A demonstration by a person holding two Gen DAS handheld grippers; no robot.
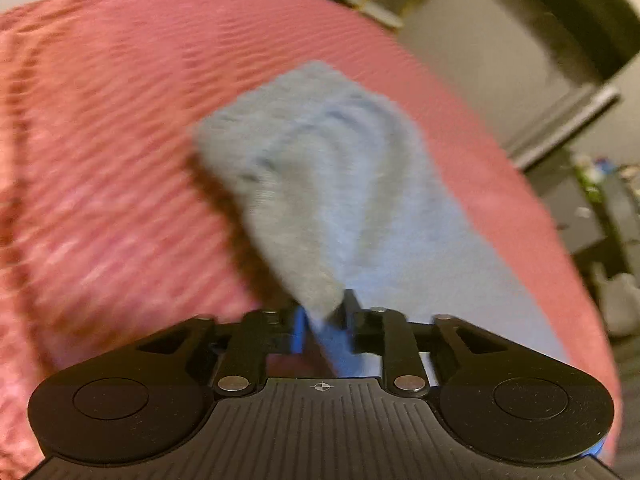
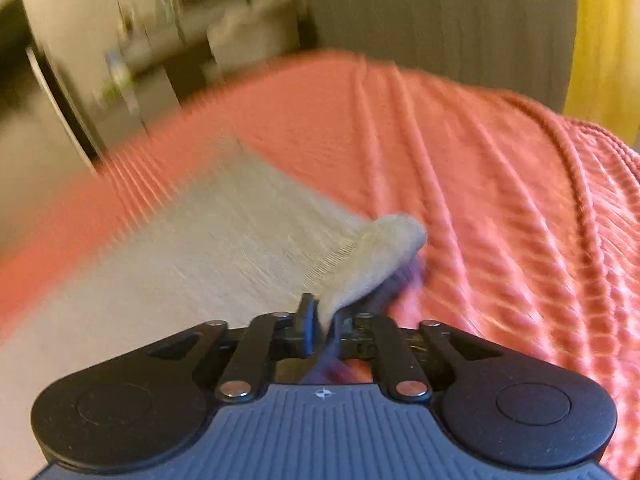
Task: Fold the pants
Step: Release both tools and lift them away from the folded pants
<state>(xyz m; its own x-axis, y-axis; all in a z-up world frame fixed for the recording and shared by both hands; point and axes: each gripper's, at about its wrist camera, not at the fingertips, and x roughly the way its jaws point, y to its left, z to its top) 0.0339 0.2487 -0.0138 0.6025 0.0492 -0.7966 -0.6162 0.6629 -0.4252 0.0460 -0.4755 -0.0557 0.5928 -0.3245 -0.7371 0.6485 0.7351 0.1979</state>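
Light grey-blue pants (image 1: 320, 168) lie folded on a coral ribbed blanket (image 1: 100, 160) near its right edge. One corner of the cloth rises into my left gripper (image 1: 324, 320), whose jaws stand apart around it; the blue pad (image 1: 299, 332) seems clear of the fabric. In the right wrist view the pants (image 2: 240, 220) look beige-grey and spread to the left across the blanket (image 2: 480, 200). A lifted fold (image 2: 384, 244) runs down into my right gripper (image 2: 325, 324), whose narrow jaws pinch it. Both views are blurred.
The bed's edge curves along the right in the left wrist view, with a dark cabinet (image 1: 580, 208) and a white bag (image 1: 620, 300) on the floor beyond. In the right wrist view, cluttered shelves (image 2: 140, 64) stand at the back left and a yellow curtain (image 2: 604, 40) at the far right.
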